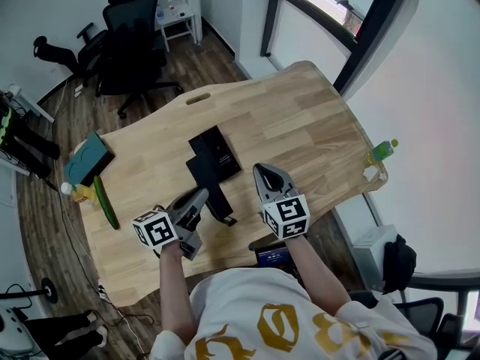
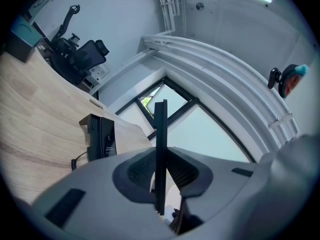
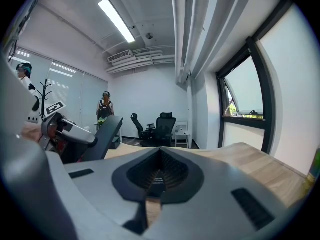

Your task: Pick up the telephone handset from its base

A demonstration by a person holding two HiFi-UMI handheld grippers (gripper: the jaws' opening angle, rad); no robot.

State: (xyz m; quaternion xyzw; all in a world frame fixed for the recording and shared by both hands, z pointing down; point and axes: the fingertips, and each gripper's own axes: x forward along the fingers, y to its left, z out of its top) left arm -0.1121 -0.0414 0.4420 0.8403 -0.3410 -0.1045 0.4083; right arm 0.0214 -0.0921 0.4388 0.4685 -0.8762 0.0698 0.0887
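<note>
The black telephone base lies flat in the middle of the wooden desk; in the left gripper view the base shows at the left with its coiled cord. My left gripper is shut on the black handset, held near the desk's front edge. Seen edge-on, the handset stands as a thin dark bar between the jaws of the left gripper. The right gripper hovers beside it to the right, shut and empty. From there the handset slants at the left.
A teal box and a green cucumber-like object sit at the desk's left end. A green bottle stands at the right edge. Black office chairs and a white side table stand beyond the desk.
</note>
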